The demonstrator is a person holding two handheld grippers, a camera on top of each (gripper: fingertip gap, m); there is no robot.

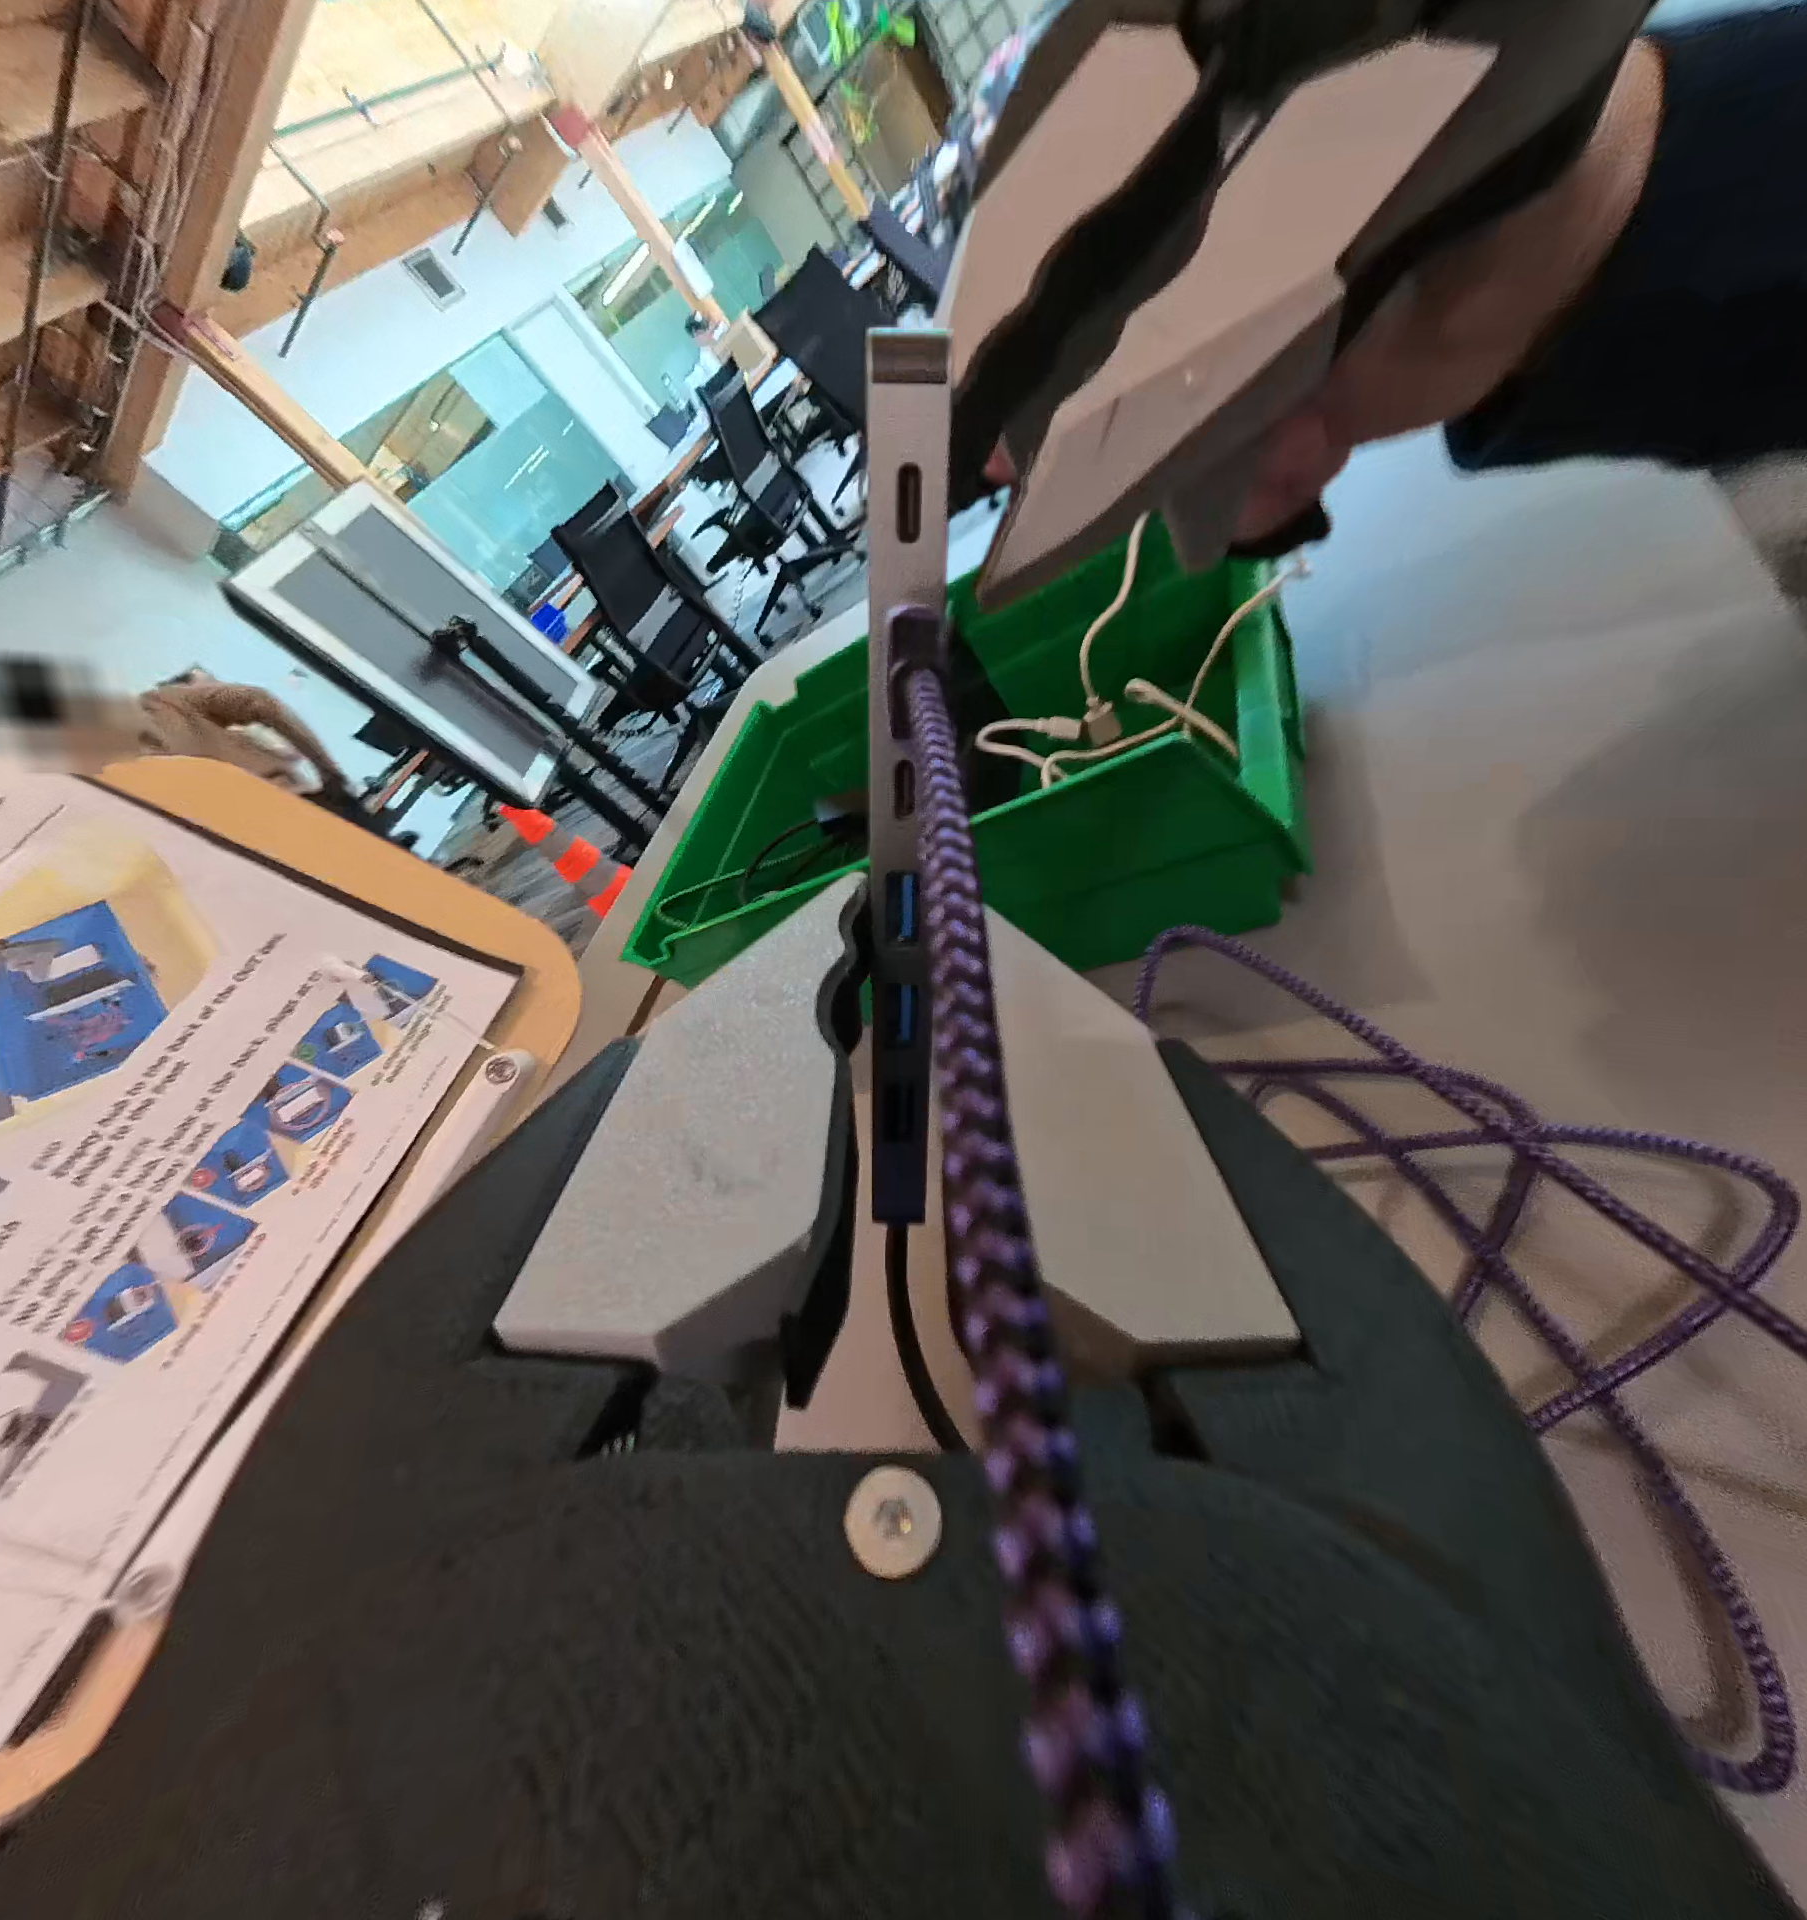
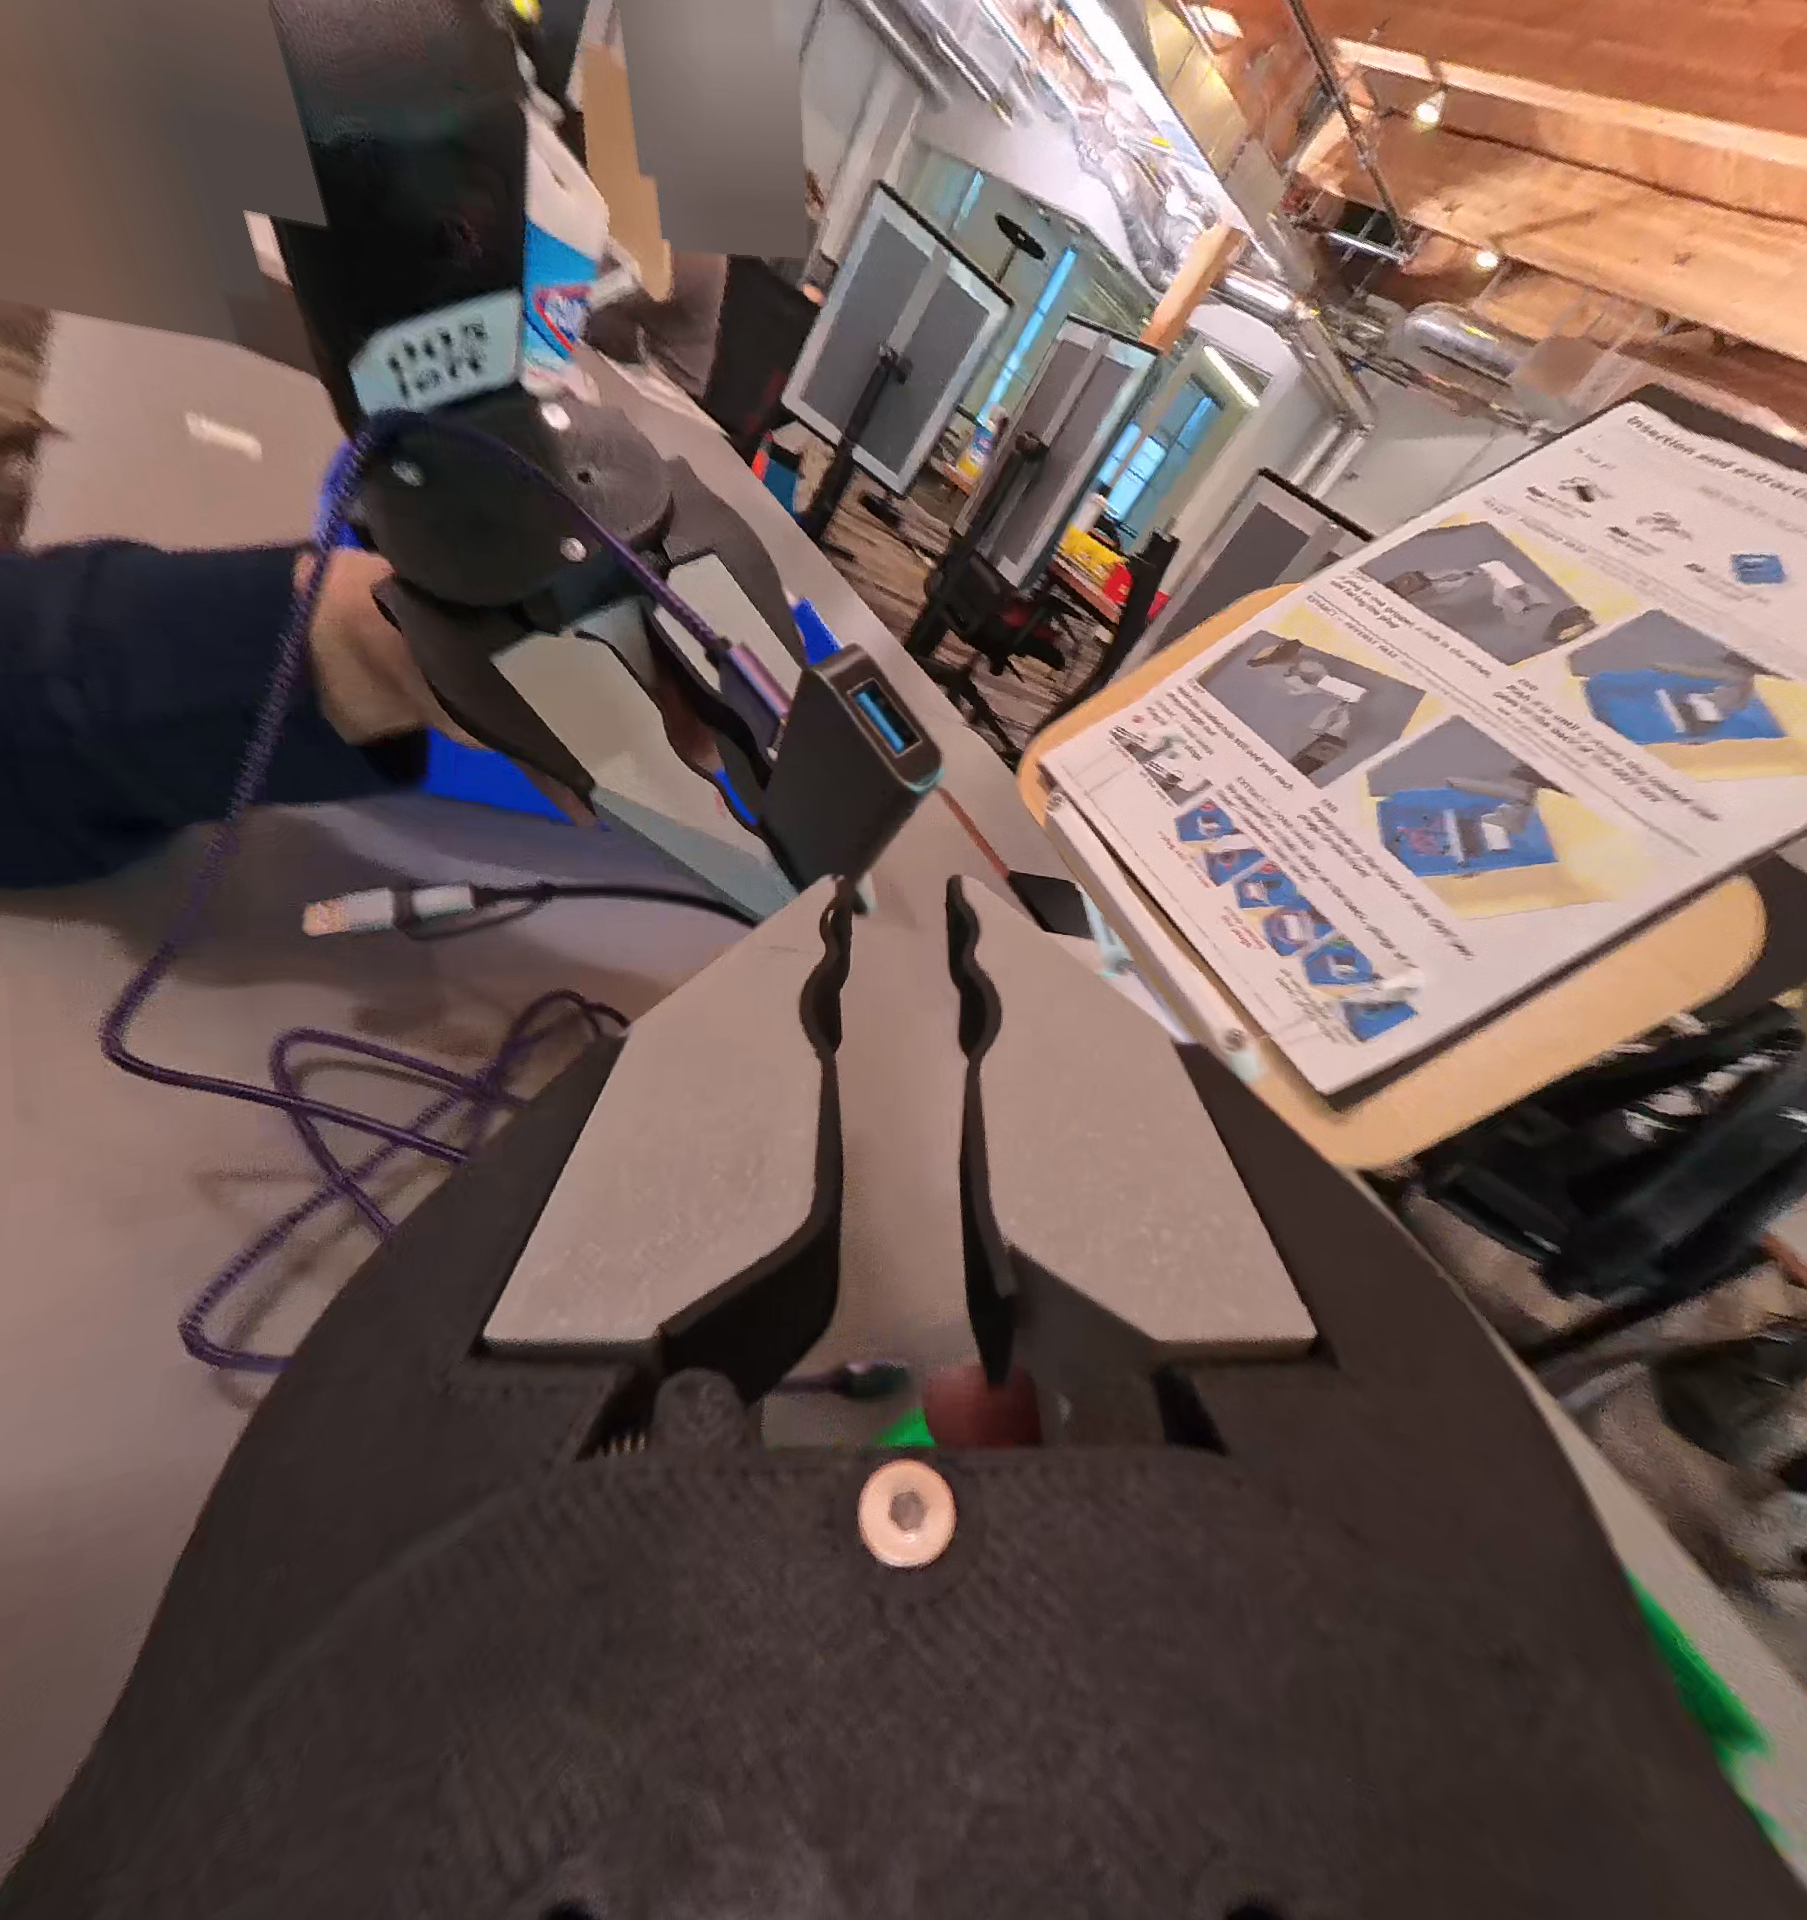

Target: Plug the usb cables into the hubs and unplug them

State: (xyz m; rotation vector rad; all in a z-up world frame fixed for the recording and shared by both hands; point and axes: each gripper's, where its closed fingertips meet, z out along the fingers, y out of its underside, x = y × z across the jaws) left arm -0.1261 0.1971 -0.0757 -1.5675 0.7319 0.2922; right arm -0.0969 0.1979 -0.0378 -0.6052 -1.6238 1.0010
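Note:
My left gripper (image 1: pixel 914 925) is shut on a slim grey USB hub (image 1: pixel 904 540), held edge-on with its row of ports facing me. A purple braided cable (image 1: pixel 966 1091) is plugged into a port near the hub's middle and runs back over the gripper; its slack lies coiled on the table (image 1: pixel 1522 1174). My right gripper (image 2: pixel 894 899) has a narrow gap between its fingers and holds nothing. Its tips are just below the hub's end (image 2: pixel 847 769). The right wrist view also shows the left gripper (image 2: pixel 774 727) in a hand. The right gripper (image 1: pixel 1107 520) hangs above the hub's right.
Green bins (image 1: pixel 1138 842) with white cables stand behind the hub. An instruction sheet on a wooden board (image 1: pixel 203 1091) lies to the left; in the right wrist view it (image 2: pixel 1450 779) lies to the right. A dark cable with grey plugs (image 2: pixel 400 909) lies on the grey table. Across from one pair of fingers to the other is roughly 5 cm.

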